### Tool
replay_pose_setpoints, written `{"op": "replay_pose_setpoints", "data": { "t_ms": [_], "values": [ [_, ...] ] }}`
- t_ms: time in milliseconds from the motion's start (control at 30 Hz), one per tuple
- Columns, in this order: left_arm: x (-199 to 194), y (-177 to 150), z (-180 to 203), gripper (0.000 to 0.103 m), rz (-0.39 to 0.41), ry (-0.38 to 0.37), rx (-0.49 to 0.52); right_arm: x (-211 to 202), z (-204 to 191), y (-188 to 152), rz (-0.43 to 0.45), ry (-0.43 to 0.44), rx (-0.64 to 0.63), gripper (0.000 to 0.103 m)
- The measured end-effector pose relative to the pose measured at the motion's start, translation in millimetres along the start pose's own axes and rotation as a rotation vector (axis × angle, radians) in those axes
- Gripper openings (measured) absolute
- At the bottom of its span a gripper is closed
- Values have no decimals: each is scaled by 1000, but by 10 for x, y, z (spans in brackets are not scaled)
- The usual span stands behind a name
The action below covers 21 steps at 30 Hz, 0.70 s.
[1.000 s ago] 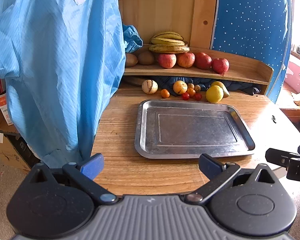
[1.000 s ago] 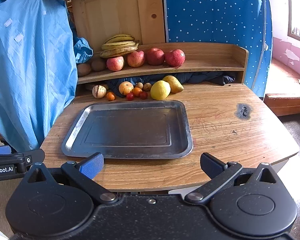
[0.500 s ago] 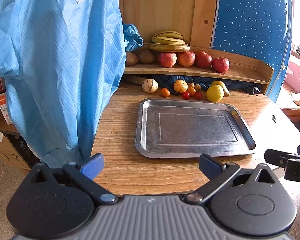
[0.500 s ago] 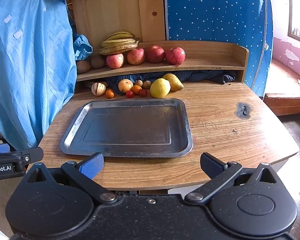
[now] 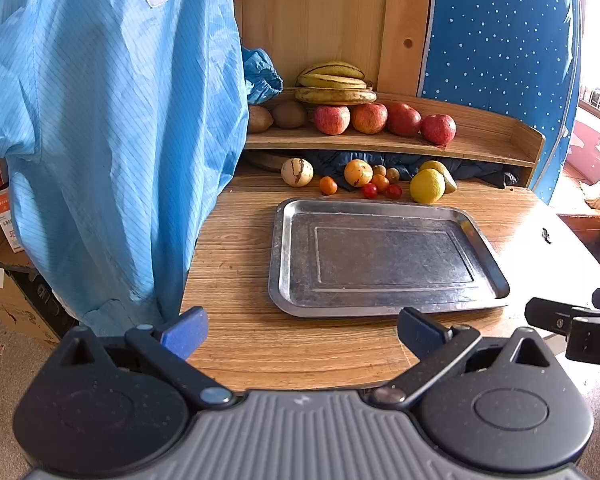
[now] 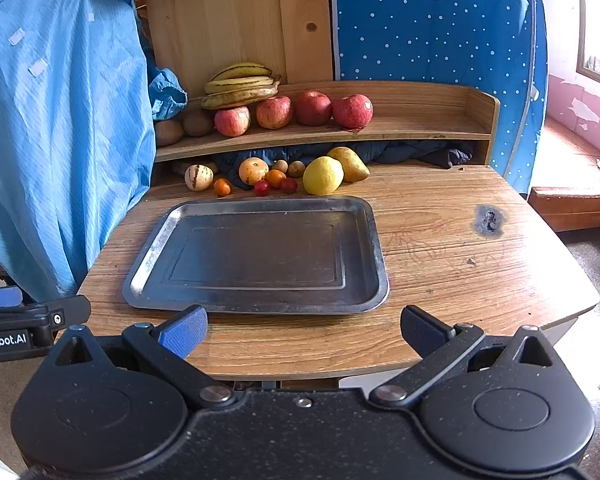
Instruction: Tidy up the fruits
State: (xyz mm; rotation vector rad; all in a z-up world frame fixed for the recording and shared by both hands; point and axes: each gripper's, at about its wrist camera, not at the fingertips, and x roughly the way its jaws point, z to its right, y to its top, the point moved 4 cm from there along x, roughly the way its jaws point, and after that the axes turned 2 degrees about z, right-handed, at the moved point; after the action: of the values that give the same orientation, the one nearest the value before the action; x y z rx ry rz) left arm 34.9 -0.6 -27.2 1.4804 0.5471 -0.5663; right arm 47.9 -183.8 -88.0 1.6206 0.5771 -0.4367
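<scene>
An empty metal tray (image 5: pixel 482 248) (image 6: pixel 374 248) lies on the wooden table. Behind it sit small fruits: a striped melon (image 5: pixel 297 172) (image 6: pixel 198 177), an orange (image 5: pixel 358 172) (image 6: pixel 253 170), a lemon (image 5: pixel 427 186) (image 6: pixel 323 176), a pear (image 6: pixel 350 164), cherry tomatoes (image 5: pixel 370 190) (image 6: pixel 262 187). Apples (image 5: pixel 332 120) (image 6: pixel 232 121) and bananas (image 5: pixel 334 82) (image 6: pixel 240 86) rest on the shelf. My left gripper (image 5: pixel 300 330) and right gripper (image 6: pixel 304 330) are open and empty at the table's near edge.
A blue garment (image 5: pixel 100 120) (image 6: pixel 52 120) hangs at the table's left side. A wooden shelf (image 5: pixel 484 140) (image 6: pixel 428 120) runs along the back, with dark cloth (image 6: pixel 420 154) under it. The table has a dark burn mark (image 6: pixel 489 220) on its right part.
Both grippers have moved slightly toward the table; the tray and fruits have not moved.
</scene>
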Motion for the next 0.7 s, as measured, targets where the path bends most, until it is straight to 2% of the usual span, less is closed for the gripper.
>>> {"op": "replay_pose_setpoints", "data": {
  "t_ms": [367, 700],
  "values": [
    [86, 42, -48, 103, -20, -19, -1, 83, -39, 77, -3, -18, -12, 103],
    [464, 300, -93, 103, -54, -35, -28, 578, -11, 386, -6, 50, -53, 103]
  ]
}}
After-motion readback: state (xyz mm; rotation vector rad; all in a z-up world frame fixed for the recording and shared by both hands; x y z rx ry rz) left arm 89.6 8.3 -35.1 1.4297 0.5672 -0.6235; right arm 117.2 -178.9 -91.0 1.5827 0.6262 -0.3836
